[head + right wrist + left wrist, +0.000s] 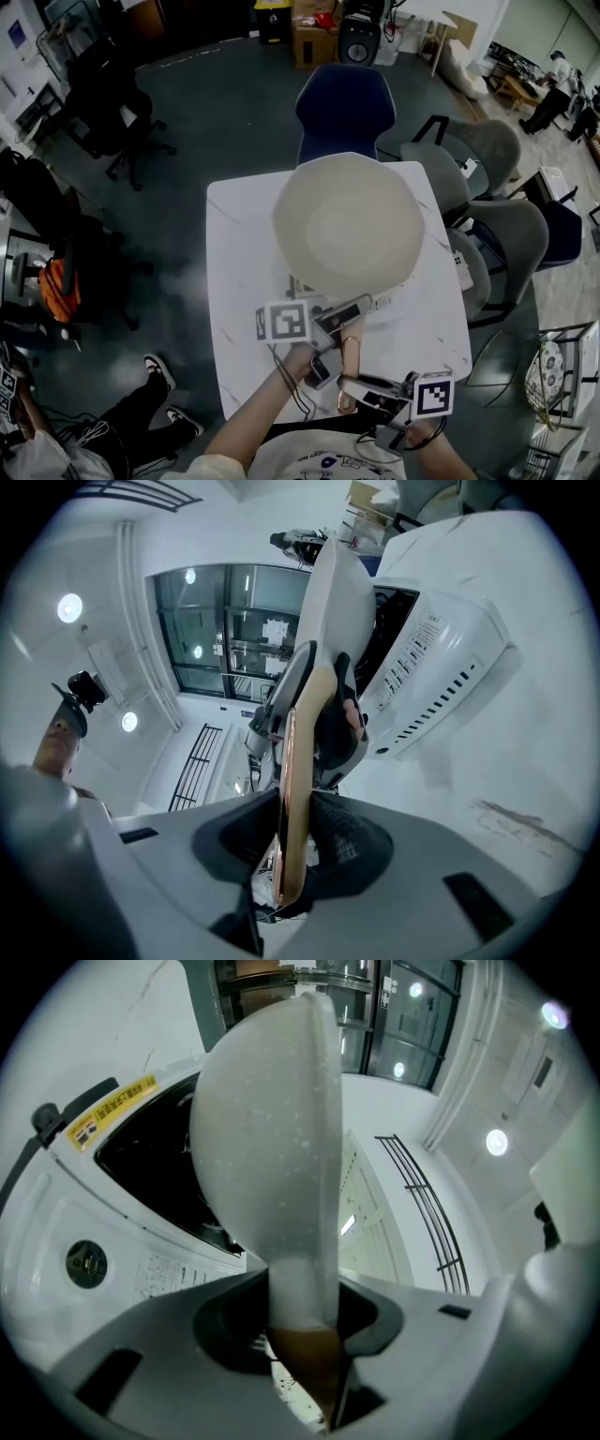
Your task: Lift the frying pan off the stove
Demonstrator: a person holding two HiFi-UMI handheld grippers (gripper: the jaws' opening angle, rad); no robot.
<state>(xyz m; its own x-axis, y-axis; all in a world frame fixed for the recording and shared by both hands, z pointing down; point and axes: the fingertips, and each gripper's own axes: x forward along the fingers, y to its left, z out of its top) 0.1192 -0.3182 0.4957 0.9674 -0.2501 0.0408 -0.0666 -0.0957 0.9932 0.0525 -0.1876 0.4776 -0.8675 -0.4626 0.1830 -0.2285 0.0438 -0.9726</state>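
Your left gripper (339, 317) and right gripper (354, 384) both clamp the frying pan (345, 225) by its handle (350, 361) (right on the wooden end) above the stove (141, 1232).

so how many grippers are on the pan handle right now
2: the left gripper clamps the handle near the pan, the right gripper clamps its tail end.

dark floor (206, 122); white table (239, 281); grey chairs (511, 234)
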